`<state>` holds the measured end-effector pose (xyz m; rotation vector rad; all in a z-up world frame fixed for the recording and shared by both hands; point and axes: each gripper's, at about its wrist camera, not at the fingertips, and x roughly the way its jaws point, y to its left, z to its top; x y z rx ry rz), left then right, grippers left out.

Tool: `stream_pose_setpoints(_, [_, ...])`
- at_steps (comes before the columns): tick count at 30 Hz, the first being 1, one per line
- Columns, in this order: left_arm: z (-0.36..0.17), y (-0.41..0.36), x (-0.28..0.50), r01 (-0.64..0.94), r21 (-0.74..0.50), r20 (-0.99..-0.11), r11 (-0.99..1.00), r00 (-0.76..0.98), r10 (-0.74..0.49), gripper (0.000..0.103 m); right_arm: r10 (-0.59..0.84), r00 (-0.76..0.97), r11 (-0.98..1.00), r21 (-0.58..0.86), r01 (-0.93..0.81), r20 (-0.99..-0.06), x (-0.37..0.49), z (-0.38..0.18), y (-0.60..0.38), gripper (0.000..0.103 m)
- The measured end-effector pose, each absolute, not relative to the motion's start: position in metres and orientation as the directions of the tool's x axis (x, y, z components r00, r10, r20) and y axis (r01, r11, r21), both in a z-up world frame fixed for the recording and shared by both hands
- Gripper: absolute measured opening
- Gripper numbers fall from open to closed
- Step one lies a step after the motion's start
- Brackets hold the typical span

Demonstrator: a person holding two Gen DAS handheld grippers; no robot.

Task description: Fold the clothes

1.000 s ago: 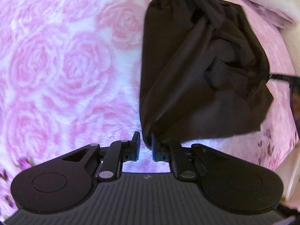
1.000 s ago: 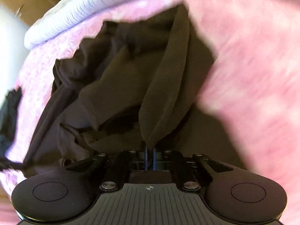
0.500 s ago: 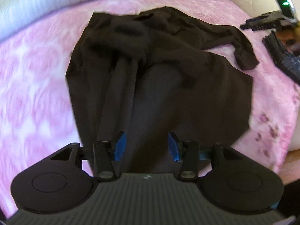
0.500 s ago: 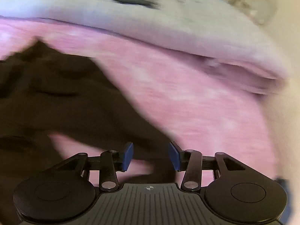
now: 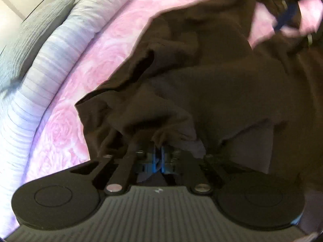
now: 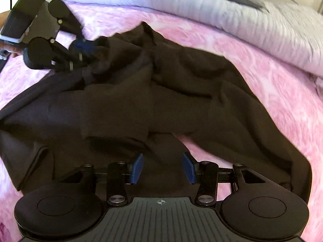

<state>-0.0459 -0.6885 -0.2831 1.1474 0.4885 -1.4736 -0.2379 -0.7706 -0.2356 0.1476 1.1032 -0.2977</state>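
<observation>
Now the pink rose-patterned blanket (image 6: 272, 76) is seen under everything, with the pale ribbed bedding (image 6: 222, 10) banked along its far edge and a grey pillow (image 5: 26, 40) tucked beyond that. Spread across the blanket, the dark brown garment (image 6: 141, 104) is laid out rumpled and wide, where a second ago it was bunched and lifted in a hanging fold; half a second ago it was viewed from its hem end by the left camera, and now it is viewed from one side, close to the bedding.

By the left gripper (image 5: 160, 151) a gathered tuft at the garment's near edge is pinched: the blue pads are pressed together with cloth bunched between and over them, whereas half a second ago they were held apart above flat cloth. In the right view the same left gripper (image 6: 91, 47) is seen at the garment's far left corner, fabric pulled up to its tips.

On the right gripper (image 6: 162, 167) the fingers (image 6: 137, 168) are held about half apart, nothing being clamped; a second ago a hanging fold was nipped between them. Brown cloth is seen lying beneath the gap, with pink blanket just to its right. Whether the pads are touched by the fabric cannot be told.
</observation>
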Motion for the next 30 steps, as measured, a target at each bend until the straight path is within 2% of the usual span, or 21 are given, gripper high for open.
stream_pose_setpoints(4, [-0.221,-0.654,0.04,0.981,0.15,-0.774,0.119,0.192,-0.604,0.003,-0.166,0.405,0.941,-0.023,0.336,-0.899,-0.241,-0.23,-0.773,0.047])
stream_pose_setpoints(7, [-0.187,-0.605,0.124,0.914,0.136,-0.73,0.384,0.354,-0.585,0.003,-0.17,0.394,0.937,-0.024,0.35,-0.903,-0.239,-0.23,-0.774,0.047])
stream_pose_setpoints(9, [-0.18,-0.568,0.186,0.808,0.129,-0.718,0.575,0.476,-0.508,0.003,-0.174,0.389,0.929,-0.02,0.368,-0.905,-0.238,-0.23,-0.775,0.047])
stream_pose_setpoints(11, [-0.186,-0.533,0.24,0.662,0.129,-0.736,0.739,0.563,-0.376,0.004,-0.175,0.382,0.924,-0.017,0.382,-0.908,-0.238,-0.23,-0.775,0.047])
stream_pose_setpoints(13, [-0.198,-0.508,0.263,0.571,0.136,-0.769,0.809,0.576,-0.277,0.013,-0.174,0.368,0.919,-0.017,0.394,-0.913,-0.237,-0.232,-0.775,0.047])
stream_pose_setpoints(17, [-0.221,-0.481,0.239,0.592,0.085,-0.813,0.802,0.507,-0.288,0.03,-0.187,0.328,0.901,-0.028,0.434,-0.926,-0.243,-0.237,-0.78,0.048])
stream_pose_setpoints(19, [-0.24,-0.477,0.211,0.652,0.033,-0.85,0.758,0.417,-0.322,0.032,-0.203,0.302,0.892,-0.049,0.449,-0.932,-0.249,-0.238,-0.784,0.048])
stream_pose_setpoints(25, [-0.291,-0.468,0.092,0.743,-0.194,-0.918,0.641,0.093,-0.385,0.049,-0.183,0.253,0.884,-0.046,0.466,-0.95,-0.276,-0.241,-0.795,0.066])
stream_pose_setpoints(30, [-0.309,-0.457,0.012,0.785,-0.216,-0.944,0.58,-0.016,-0.33,0.051,-0.092,0.255,0.872,0.045,0.487,-0.962,-0.3,-0.251,-0.801,0.067])
